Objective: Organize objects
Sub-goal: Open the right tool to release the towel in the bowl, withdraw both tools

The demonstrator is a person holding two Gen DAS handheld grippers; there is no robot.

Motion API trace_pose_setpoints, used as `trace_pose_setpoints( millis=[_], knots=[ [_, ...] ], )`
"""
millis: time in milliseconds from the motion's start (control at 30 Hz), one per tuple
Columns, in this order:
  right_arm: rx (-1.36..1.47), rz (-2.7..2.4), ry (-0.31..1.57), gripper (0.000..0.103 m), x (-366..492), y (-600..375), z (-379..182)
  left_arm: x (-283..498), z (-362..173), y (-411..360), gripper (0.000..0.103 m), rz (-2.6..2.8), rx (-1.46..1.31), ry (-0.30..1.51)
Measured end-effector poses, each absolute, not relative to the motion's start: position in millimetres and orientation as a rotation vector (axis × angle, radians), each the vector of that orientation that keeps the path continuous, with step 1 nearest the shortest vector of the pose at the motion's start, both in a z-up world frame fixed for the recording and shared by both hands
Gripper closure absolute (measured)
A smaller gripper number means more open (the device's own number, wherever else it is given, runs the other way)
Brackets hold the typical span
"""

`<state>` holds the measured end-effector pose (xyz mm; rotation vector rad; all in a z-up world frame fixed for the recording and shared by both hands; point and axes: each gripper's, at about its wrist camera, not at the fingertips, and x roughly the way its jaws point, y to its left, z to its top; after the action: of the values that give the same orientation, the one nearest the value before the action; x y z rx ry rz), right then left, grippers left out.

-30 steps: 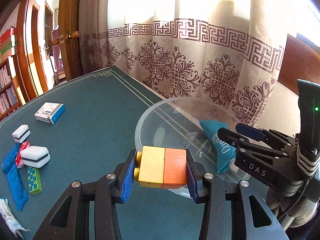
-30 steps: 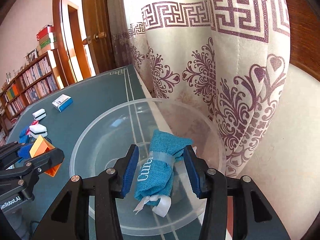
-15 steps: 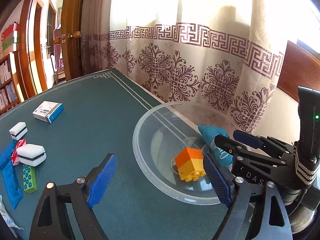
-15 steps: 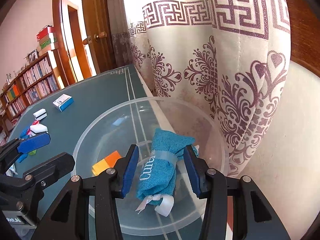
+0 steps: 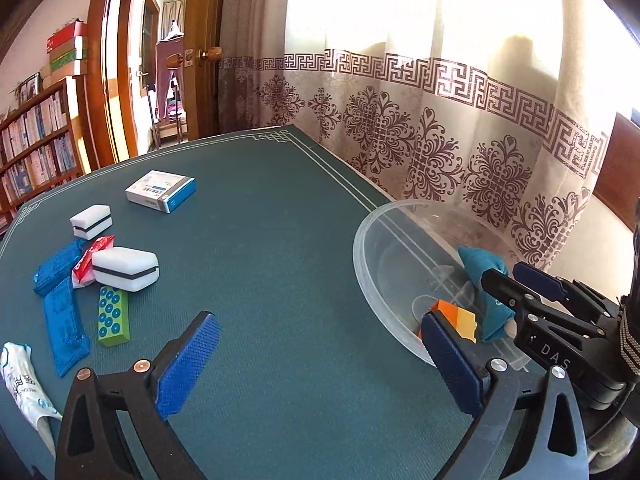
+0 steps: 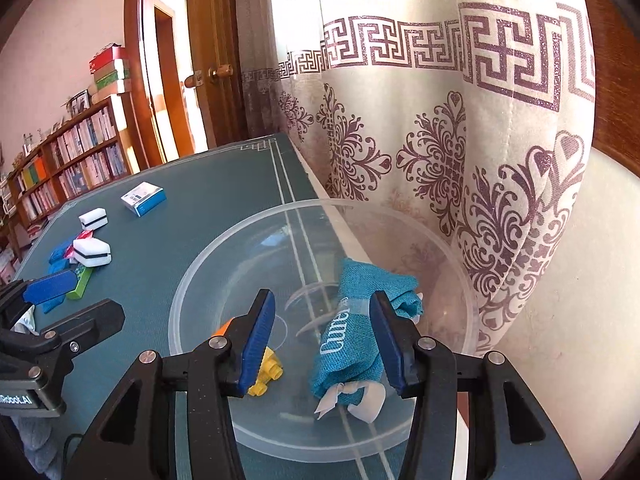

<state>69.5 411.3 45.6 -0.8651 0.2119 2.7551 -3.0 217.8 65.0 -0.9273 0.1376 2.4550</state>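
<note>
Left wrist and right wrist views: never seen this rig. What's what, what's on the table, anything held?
There is no robot here. A person holds a two-finger gripper in each hand, and each picture comes from a fisheye camera on one gripper, looking along its fingers.

In the left wrist view, the left gripper has just been opening its jaws, and nothing is between them. In the right wrist view, the right gripper is open around a teal pouch that lies in the clear bowl, not gripped. An orange and yellow block lies in the bowl too.

Still on the green table are two white sponges, a small box, a green block, blue packets and a red sachet.
</note>
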Motion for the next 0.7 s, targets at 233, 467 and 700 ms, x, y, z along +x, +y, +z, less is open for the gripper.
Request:
trace_pose_setpoints(
  millis=[233, 467, 700],
  knots=[
    [-0.859, 2.786, 0.174, 0.051, 70, 395, 50, -9, 66, 188, 0.0, 2.533, -0.961, 0.089],
    [-0.871, 2.823, 0.134, 0.05, 69, 376, 53, -15, 70, 155, 0.0, 2.67, -1.005, 0.073],
    [-0.891, 2.871, 0.081, 0.049, 66, 352, 54, -19, 73, 117, 0.0, 2.786, -1.021, 0.019]
  ],
)
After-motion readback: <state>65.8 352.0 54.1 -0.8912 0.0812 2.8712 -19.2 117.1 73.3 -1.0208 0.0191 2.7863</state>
